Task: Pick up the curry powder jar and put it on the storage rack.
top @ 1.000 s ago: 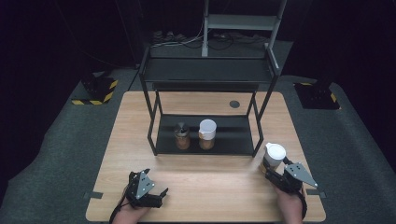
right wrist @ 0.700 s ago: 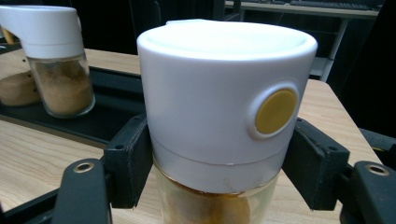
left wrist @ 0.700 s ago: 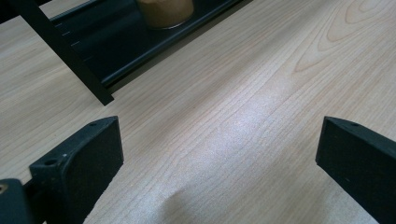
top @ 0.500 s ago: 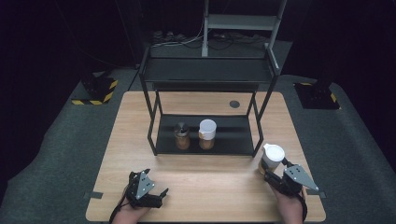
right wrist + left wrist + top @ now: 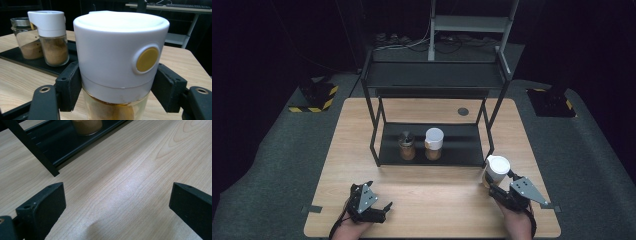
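Note:
My right gripper (image 5: 495,184) is shut on a glass jar (image 5: 497,166) with a white cap and a yellow button (image 5: 147,59), held upright near the table's front right. In the right gripper view both pads press the jar (image 5: 120,50) just under the cap. My left gripper (image 5: 383,209) rests open at the front left, with bare wood between its jaws (image 5: 117,205). Two jars stand on the black rack's lower shelf (image 5: 462,145): a metal-lidded one (image 5: 406,145) and a white-capped one (image 5: 434,143), both holding brown powder.
The black two-level rack (image 5: 432,75) takes up the middle of the wooden table (image 5: 437,210); its front right leg (image 5: 488,145) stands close to the held jar. A round grommet (image 5: 463,111) sits behind the rack. Dark floor surrounds the table.
The right gripper has drifted slightly left with the jar, toward the rack's front right leg. The left gripper has stayed put.

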Available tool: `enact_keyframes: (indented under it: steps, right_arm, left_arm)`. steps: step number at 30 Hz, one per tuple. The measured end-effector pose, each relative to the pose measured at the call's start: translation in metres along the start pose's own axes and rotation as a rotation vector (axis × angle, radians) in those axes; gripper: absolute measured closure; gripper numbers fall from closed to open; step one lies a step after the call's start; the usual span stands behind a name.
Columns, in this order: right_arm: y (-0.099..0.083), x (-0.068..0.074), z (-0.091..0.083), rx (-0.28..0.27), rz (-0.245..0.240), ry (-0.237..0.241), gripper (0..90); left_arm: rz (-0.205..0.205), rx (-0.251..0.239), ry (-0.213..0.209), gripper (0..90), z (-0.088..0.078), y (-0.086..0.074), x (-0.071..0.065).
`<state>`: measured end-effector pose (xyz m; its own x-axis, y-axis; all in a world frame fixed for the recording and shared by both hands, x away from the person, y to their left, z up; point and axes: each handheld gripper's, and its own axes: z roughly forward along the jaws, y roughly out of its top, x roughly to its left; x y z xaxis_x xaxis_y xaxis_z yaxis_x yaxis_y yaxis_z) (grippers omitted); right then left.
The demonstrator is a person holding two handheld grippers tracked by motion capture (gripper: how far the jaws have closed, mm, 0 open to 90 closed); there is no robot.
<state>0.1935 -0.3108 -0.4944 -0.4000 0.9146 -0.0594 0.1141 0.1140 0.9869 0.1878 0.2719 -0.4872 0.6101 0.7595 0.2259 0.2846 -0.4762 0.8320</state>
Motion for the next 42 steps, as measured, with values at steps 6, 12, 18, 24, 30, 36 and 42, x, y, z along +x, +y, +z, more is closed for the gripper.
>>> enact_keyframes:
  steps: [6,12,18,24,30,36,42]
  right_arm:
    - [0.003,0.004,0.001,-0.004,-0.003,0.02,30.2]
    - [0.004,0.01,0.005,-0.006,0.001,0.035,30.2]
    - [0.006,0.017,0.011,-0.003,-0.002,0.053,30.3]
    - [0.008,0.023,0.016,-0.002,-0.011,0.072,30.2]
    - [0.01,0.029,0.021,-0.003,-0.017,0.089,30.3]
    - [0.011,0.035,0.027,-0.007,-0.021,0.091,30.3]
    - [0.012,0.04,0.035,-0.009,-0.017,0.092,30.3]
  left_arm:
    - [0.006,0.0,0.003,1.1,0.0,0.0,-0.001]
    - [0.003,-0.001,0.0,1.2,0.0,0.0,0.0]
    - [0.006,-0.003,-0.002,1.1,0.0,-0.001,0.0]
    - [0.0,-0.005,-0.003,1.1,-0.001,-0.001,0.001]
    - [0.003,-0.005,-0.004,1.1,-0.001,-0.001,0.001]
    - [-0.004,-0.009,-0.006,1.1,-0.001,-0.002,0.001]
    - [-0.001,-0.013,-0.006,1.2,-0.001,-0.002,0.001]
